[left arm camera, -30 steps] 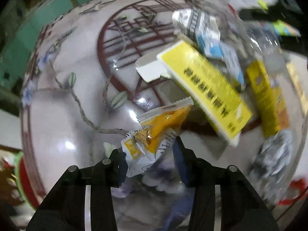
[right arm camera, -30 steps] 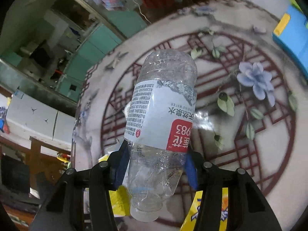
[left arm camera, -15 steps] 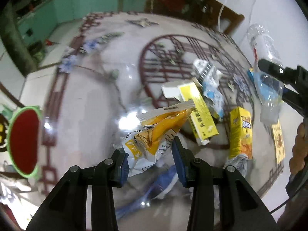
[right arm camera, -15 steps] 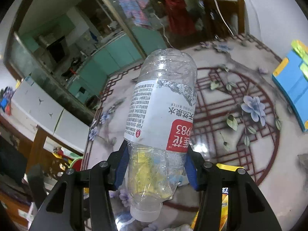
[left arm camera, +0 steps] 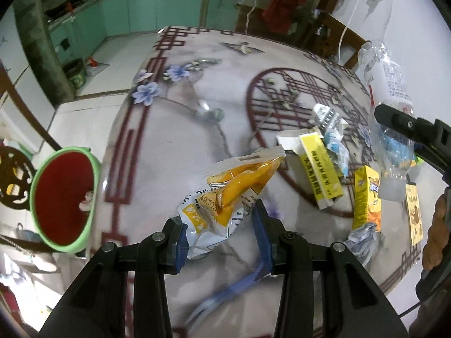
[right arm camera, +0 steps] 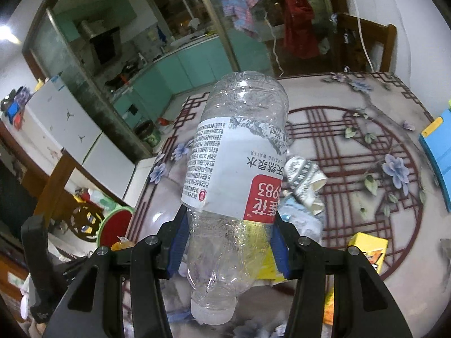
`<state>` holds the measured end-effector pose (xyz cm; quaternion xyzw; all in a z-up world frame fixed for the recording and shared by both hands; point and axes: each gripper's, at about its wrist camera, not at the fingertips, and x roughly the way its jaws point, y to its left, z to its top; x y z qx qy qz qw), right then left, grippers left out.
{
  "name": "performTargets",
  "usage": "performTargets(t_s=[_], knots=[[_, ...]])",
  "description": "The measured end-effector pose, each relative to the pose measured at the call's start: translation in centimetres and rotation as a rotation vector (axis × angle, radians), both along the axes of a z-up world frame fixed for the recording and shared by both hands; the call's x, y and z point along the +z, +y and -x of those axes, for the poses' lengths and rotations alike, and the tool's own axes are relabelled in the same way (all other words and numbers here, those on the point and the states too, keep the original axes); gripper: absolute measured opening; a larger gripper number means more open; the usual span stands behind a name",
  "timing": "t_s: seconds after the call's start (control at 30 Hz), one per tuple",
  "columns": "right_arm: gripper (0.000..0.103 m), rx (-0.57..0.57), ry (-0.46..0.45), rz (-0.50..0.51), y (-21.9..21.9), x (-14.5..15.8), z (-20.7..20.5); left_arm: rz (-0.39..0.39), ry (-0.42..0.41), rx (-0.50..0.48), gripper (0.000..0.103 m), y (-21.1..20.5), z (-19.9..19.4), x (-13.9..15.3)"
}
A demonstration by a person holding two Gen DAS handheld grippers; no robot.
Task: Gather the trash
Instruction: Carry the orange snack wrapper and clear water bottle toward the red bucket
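Note:
My left gripper [left arm camera: 221,231] is shut on a crumpled yellow-and-white snack wrapper [left arm camera: 234,188], held above the flower-patterned table [left arm camera: 174,146]. My right gripper [right arm camera: 229,242] is shut on a clear plastic water bottle [right arm camera: 236,169] with a white and red label, cap end toward the camera. The left wrist view shows that same bottle [left arm camera: 390,129] at the right edge. A green bin with a red liner [left arm camera: 64,197] stands beside the table's left edge, and the bin [right arm camera: 115,228] also shows in the right wrist view.
More litter lies on the table: a long yellow box [left arm camera: 321,174], a small yellow carton [left arm camera: 366,197], a blue-and-white wrapper [left arm camera: 332,132] and crumpled foil [left arm camera: 363,239]. A blue box [right arm camera: 439,163] sits at the far right. A wooden chair [right arm camera: 363,45] stands behind the table.
Both grippers have risen and swung toward the table's left edge, each keeping its load. The bin has come into view and the litter pile has slid to the right.

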<state>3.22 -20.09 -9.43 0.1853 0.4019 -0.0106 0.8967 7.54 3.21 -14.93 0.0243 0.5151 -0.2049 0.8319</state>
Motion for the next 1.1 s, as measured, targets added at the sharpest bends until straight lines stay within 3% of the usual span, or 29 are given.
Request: performTargets(t_s=[0.47,1.1], knots=[[0.05,0.073,0.022,0.03,9.5,0.1,-3.1,0.011,-0.012,0.107,0.039,10.1,-3.0,-0.3],[0.05,0.188,0.07,0.028,24.3,-2.2,-9.1,-0.015,0.024,0.224,0.039,23.3,-7.6,-2.9]])
